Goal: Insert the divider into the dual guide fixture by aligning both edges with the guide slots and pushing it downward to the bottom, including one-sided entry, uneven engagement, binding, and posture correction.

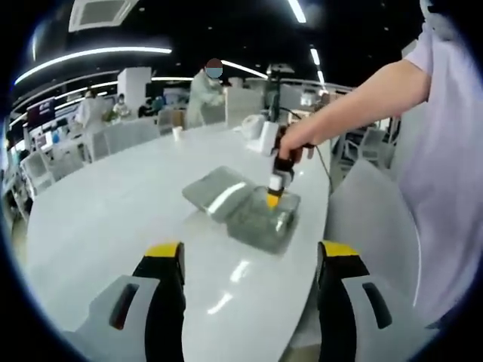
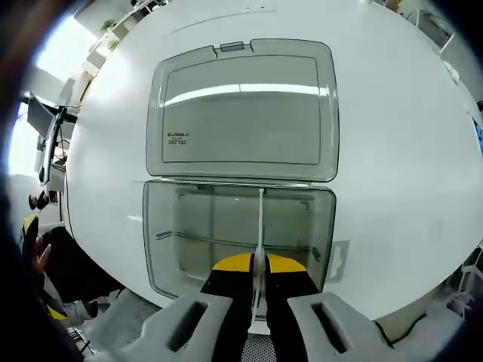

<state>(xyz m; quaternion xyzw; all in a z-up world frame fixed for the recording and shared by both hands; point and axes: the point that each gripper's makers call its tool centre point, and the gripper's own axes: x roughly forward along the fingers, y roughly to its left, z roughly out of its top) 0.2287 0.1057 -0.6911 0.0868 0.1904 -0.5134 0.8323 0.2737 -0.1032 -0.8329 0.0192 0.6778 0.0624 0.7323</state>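
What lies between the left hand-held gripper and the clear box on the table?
In the left gripper view, only bare white table lies between the open left hand-held gripper and the clear box; the right hand-held gripper reaches the box from its far side.

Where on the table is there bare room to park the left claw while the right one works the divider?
The white table is bare between the left claw and the clear box, and along its far-left sweep. It is crowded at the box, where the right claw holds the divider, beside the open lid, and at the far rim by the white items.
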